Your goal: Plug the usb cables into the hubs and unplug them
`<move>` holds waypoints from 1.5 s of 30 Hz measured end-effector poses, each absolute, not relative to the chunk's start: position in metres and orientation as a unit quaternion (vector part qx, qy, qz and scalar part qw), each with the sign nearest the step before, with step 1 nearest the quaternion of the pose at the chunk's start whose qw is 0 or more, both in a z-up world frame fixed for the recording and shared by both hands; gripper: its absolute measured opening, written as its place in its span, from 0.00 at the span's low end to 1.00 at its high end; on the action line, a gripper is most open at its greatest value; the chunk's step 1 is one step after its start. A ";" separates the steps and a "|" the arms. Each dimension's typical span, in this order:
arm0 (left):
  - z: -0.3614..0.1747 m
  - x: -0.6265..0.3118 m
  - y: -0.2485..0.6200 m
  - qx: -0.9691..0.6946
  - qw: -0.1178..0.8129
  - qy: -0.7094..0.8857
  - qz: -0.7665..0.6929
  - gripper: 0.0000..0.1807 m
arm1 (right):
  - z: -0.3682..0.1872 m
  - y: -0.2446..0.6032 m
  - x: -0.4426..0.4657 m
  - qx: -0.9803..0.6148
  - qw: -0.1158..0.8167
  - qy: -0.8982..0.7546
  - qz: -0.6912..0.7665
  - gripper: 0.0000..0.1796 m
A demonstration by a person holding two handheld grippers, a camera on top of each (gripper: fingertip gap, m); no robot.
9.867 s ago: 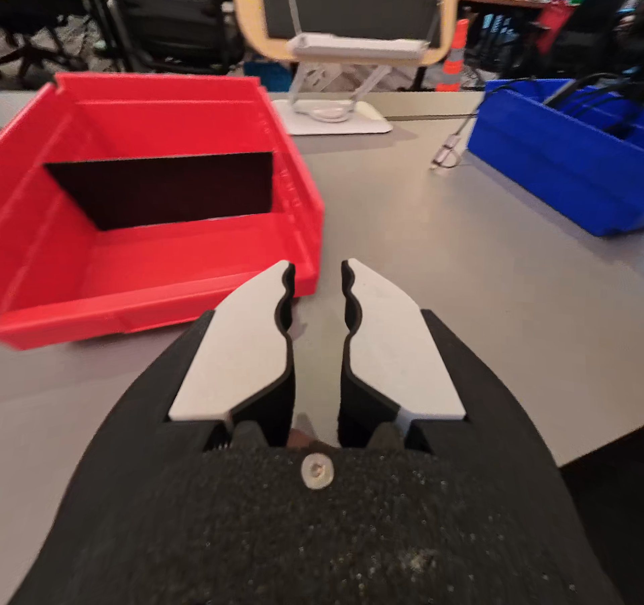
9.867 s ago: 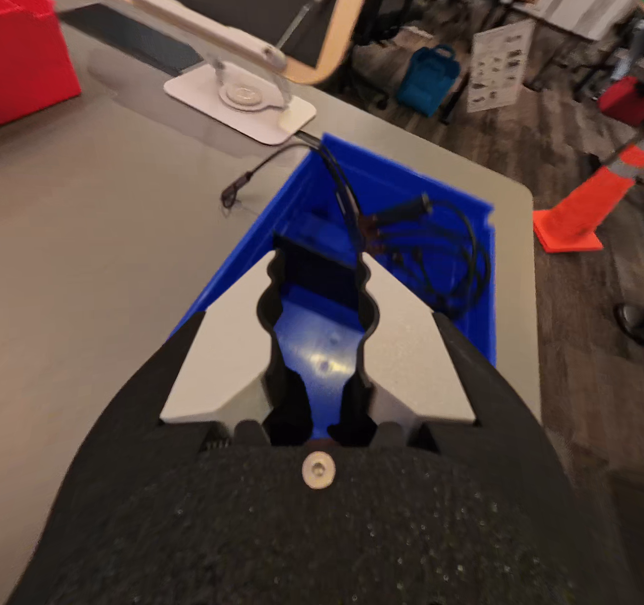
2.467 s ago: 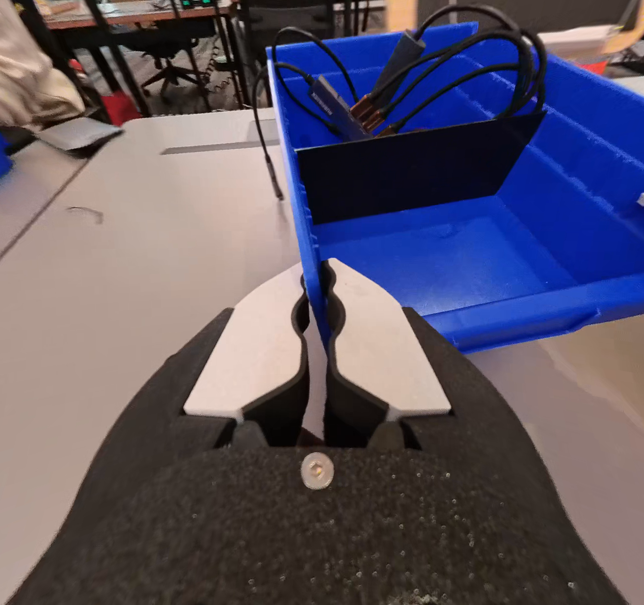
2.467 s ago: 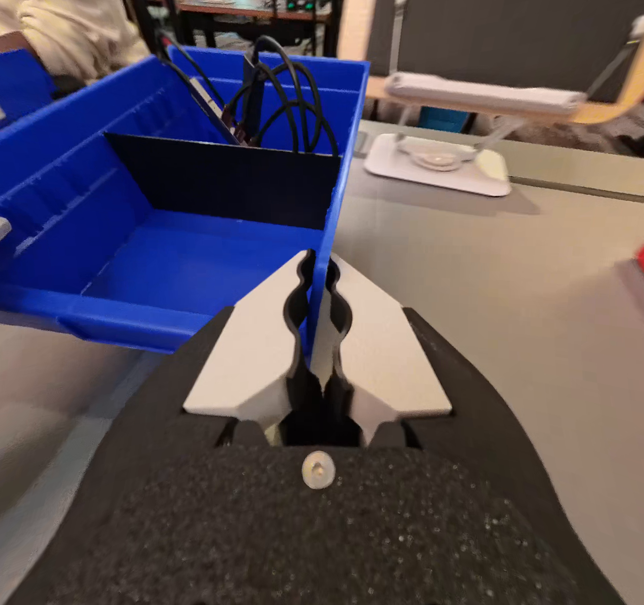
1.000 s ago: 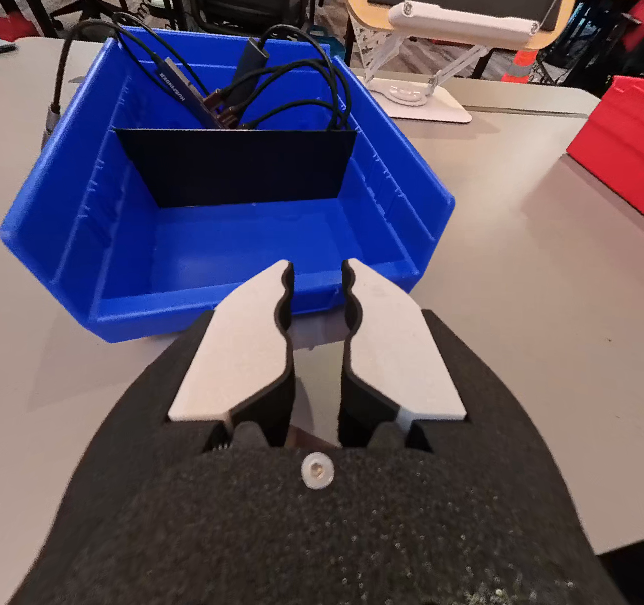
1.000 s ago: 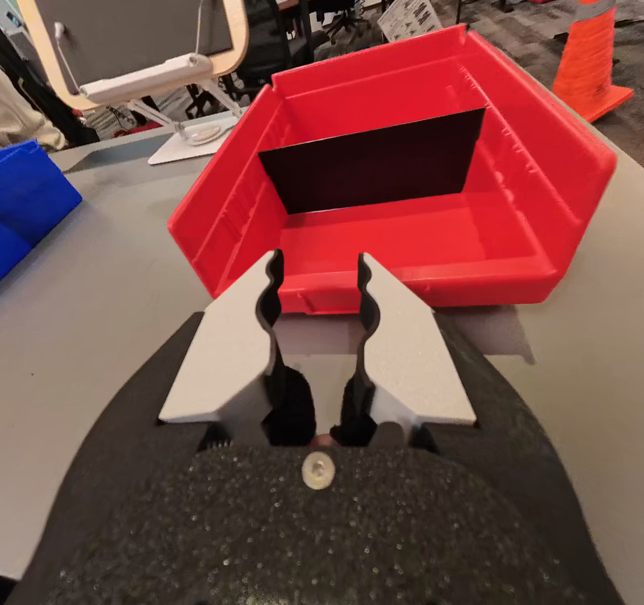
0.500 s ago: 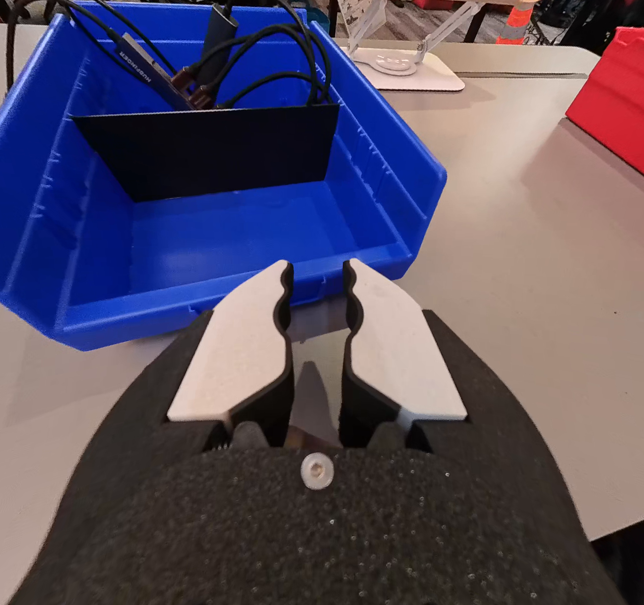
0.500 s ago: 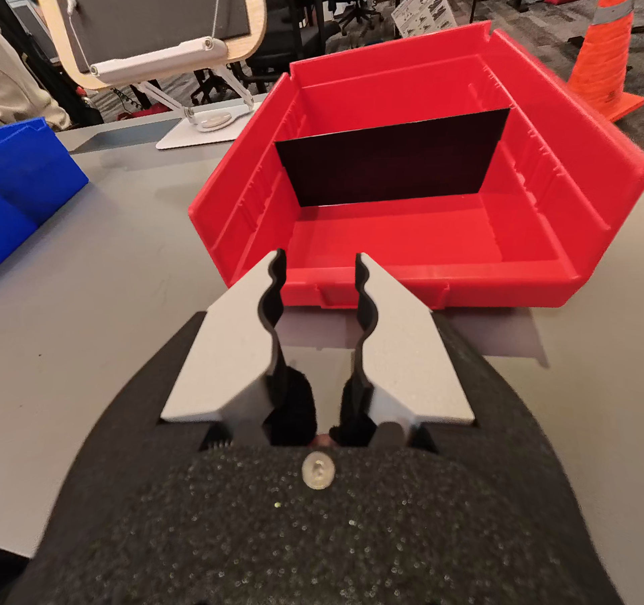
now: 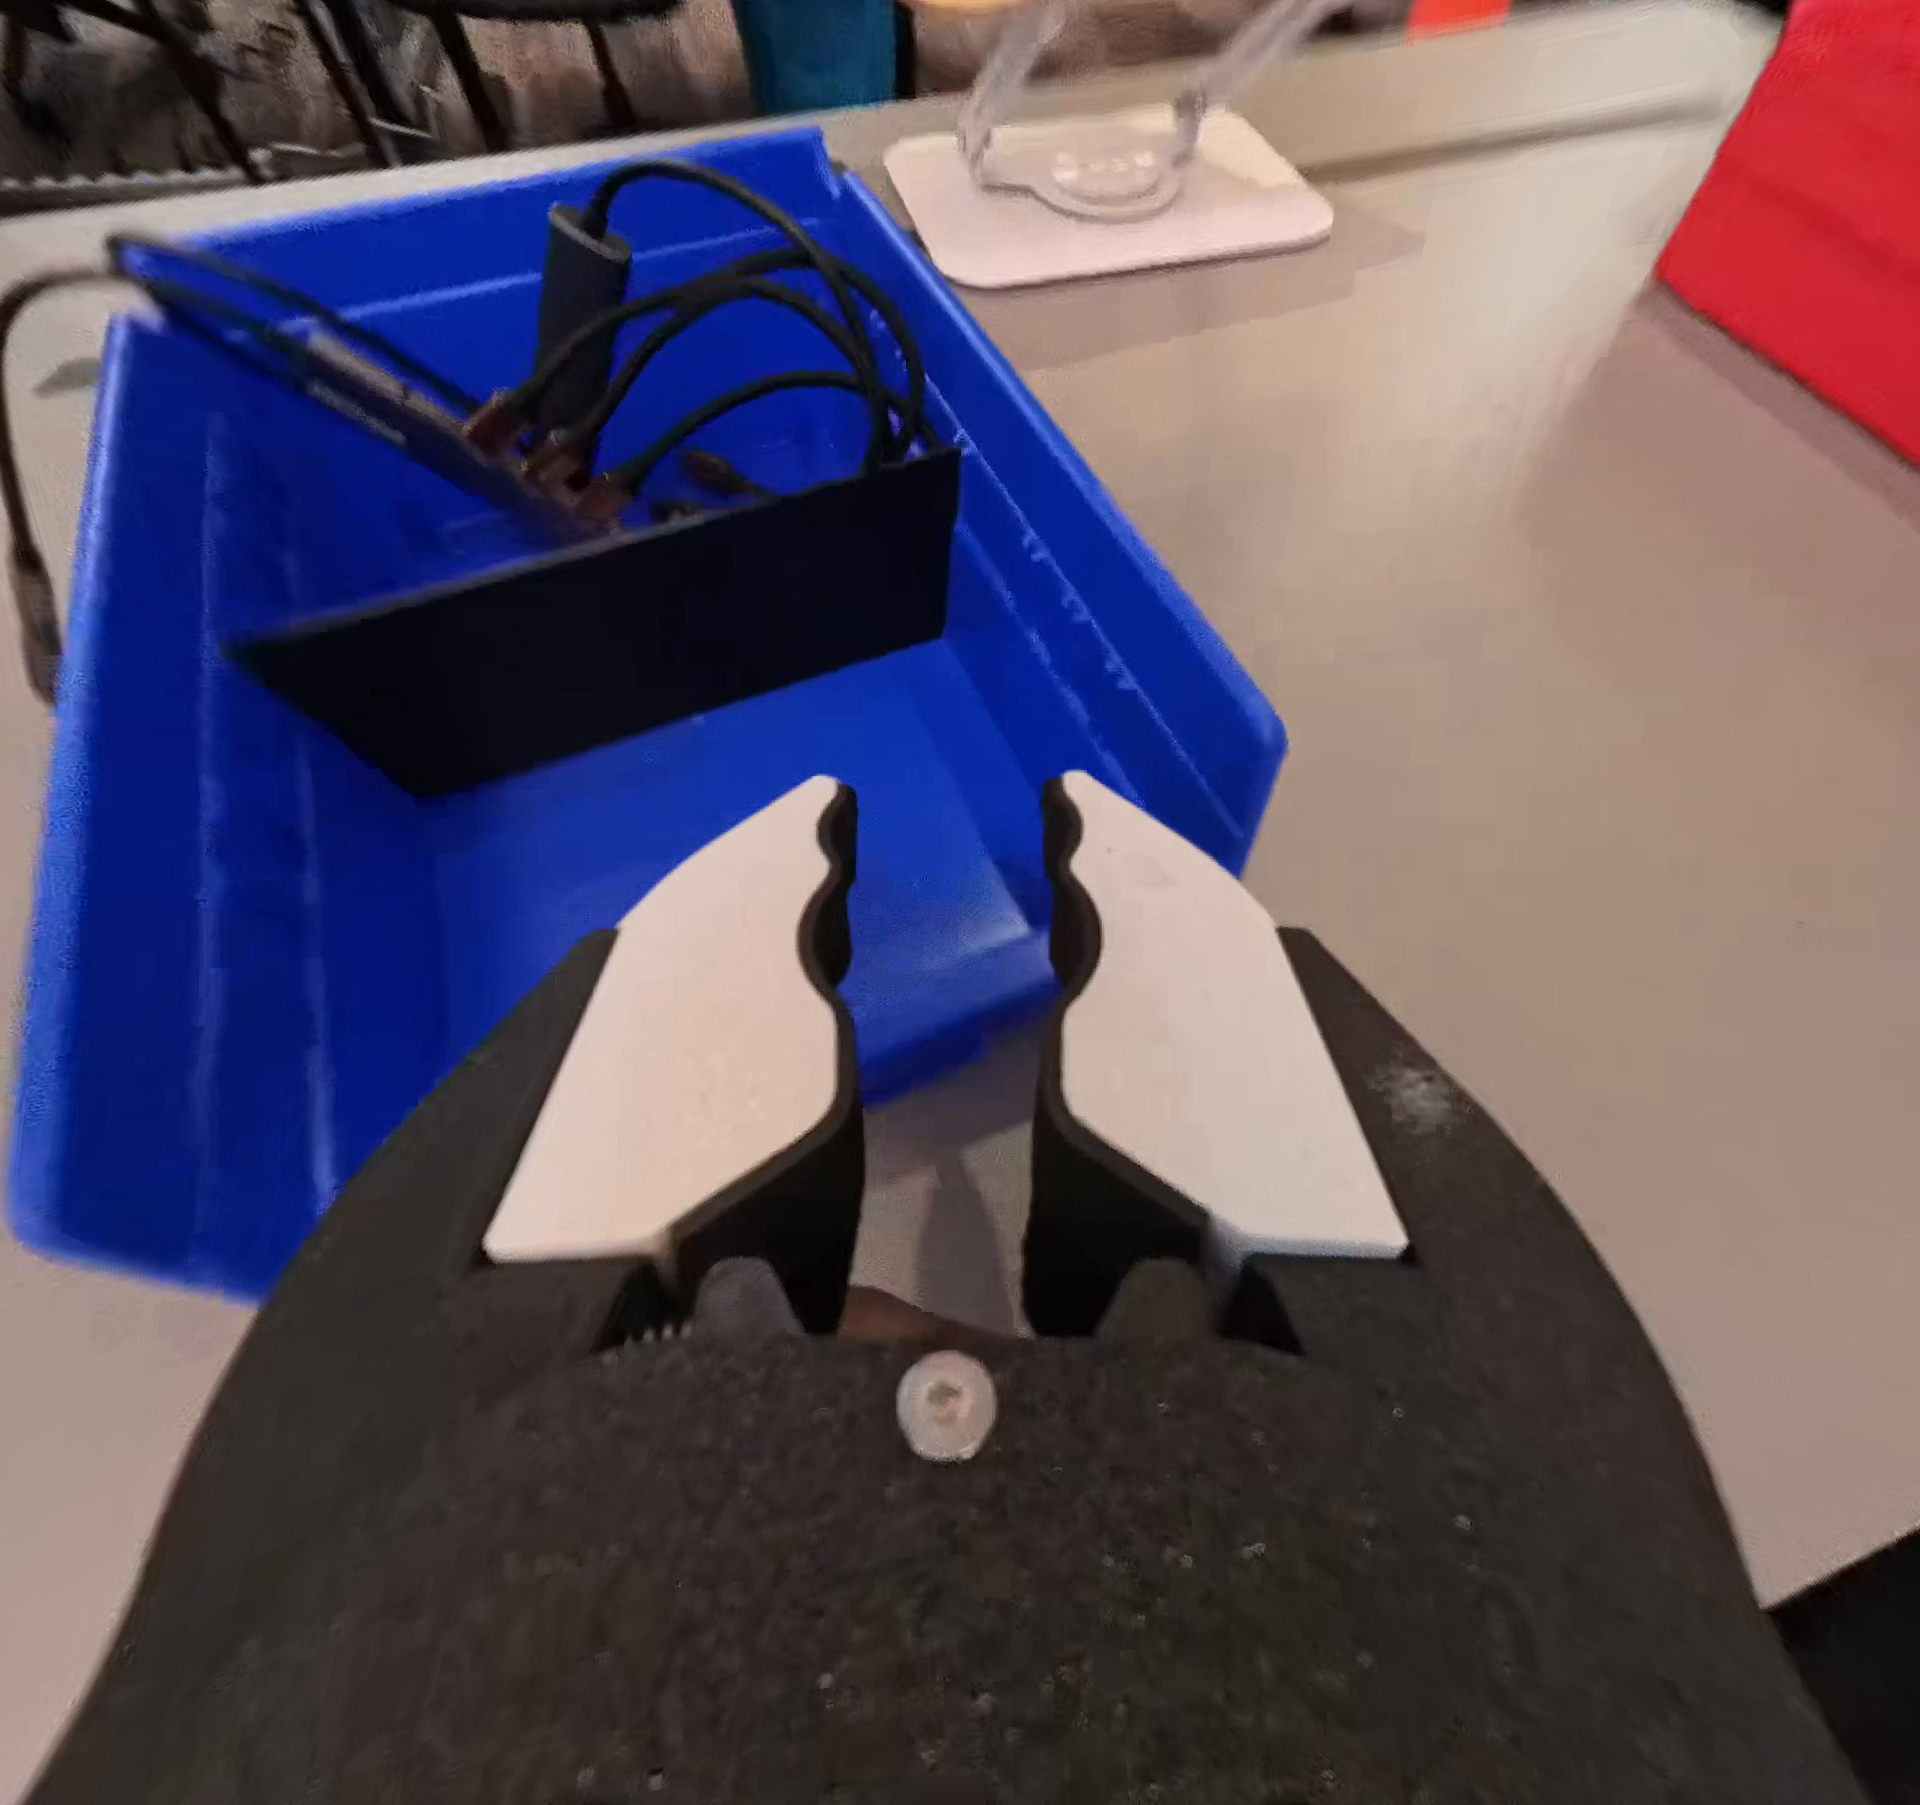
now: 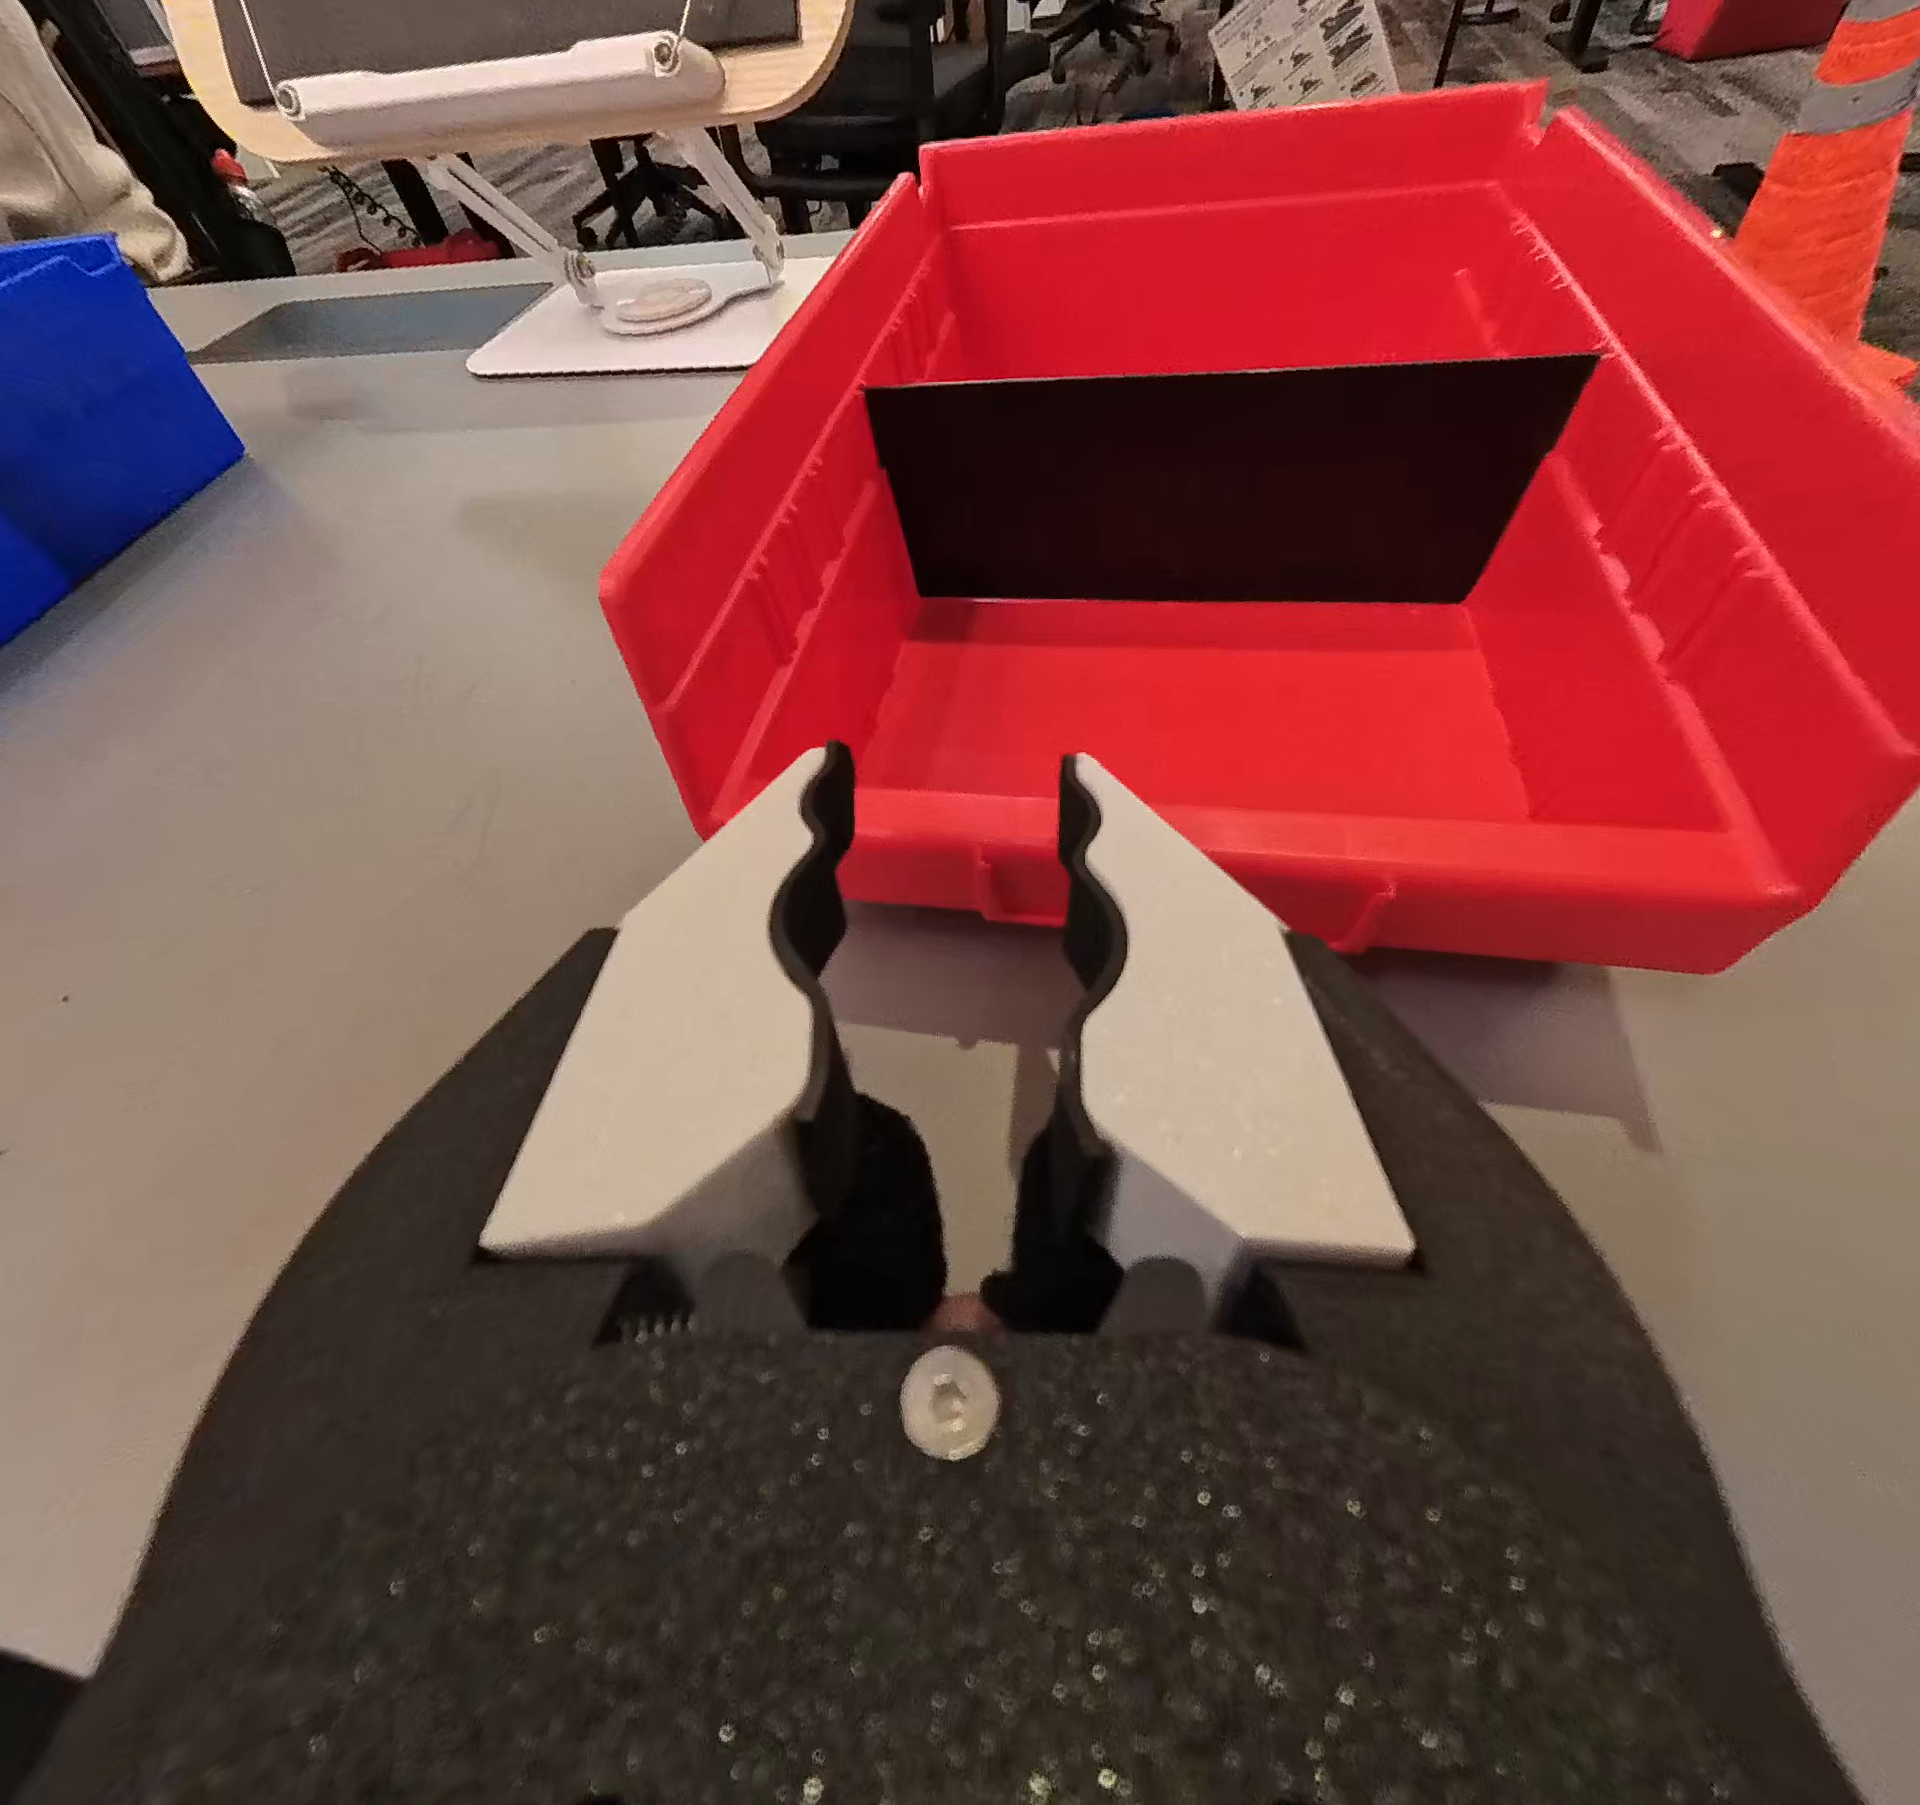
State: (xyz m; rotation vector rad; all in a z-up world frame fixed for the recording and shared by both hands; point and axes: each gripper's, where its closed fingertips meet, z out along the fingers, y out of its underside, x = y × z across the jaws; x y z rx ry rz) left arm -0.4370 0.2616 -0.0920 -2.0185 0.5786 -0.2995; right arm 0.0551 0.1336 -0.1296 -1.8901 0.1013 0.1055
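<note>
Left gripper [image 9: 948,799] hangs over the blue bin's [image 9: 156,820] near compartment, fingers apart and empty. The hub [image 9: 343,384] and cables [image 9: 748,332] sit behind the divider [image 9: 623,623]. Right gripper [image 10: 954,779], also spread and empty, faces the red bin [image 10: 1299,862]. Looks like the approach step; next, reach past the divider for the hub.

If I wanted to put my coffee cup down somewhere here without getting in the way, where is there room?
The grey table is bare between the blue bin and the red bin. Both bins' near compartments, in front of their black dividers, are empty too. It is crowded only behind the blue bin's divider, where the hubs and looped cables sit.
</note>
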 end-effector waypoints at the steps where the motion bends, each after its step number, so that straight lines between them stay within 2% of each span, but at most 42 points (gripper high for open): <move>1: -0.087 -0.438 0.276 -0.833 0.471 0.271 -0.102 0.19 | -0.130 0.135 0.054 -0.810 0.582 0.044 0.049 0.21; 7: -0.060 -0.459 0.399 -0.809 0.375 0.451 0.040 0.19 | -0.133 0.144 0.049 -0.813 0.576 0.043 0.068 0.21; 13: -0.064 -0.438 0.445 -0.821 0.271 0.498 -0.063 0.20 | -0.134 0.143 0.050 -0.816 0.574 0.040 0.058 0.21; 19: -0.100 -0.436 0.457 -0.829 0.208 0.517 -0.051 0.20 | -0.137 0.142 0.056 -0.820 0.569 0.040 0.042 0.21; 23: -0.107 -0.434 0.469 -0.832 0.232 0.501 -0.051 0.20 | -0.138 0.141 0.059 -0.819 0.570 0.049 0.050 0.21; 25: -0.107 -0.432 0.471 -0.829 0.244 0.501 -0.052 0.15 | -0.138 0.141 0.059 -0.819 0.570 0.049 0.052 0.21; 30: -0.096 -0.438 0.481 -0.789 0.276 0.547 0.042 0.13 | -0.138 0.140 0.057 -0.820 0.569 0.044 0.049 0.21; 39: 0.003 -0.421 0.495 -0.715 0.459 0.514 0.116 0.12 | -0.138 0.139 0.052 -0.821 0.566 0.038 0.055 0.21; 45: 0.072 -0.418 0.484 -0.654 0.543 0.493 0.185 0.12 | -0.136 0.138 0.051 -0.819 0.569 0.039 0.057 0.21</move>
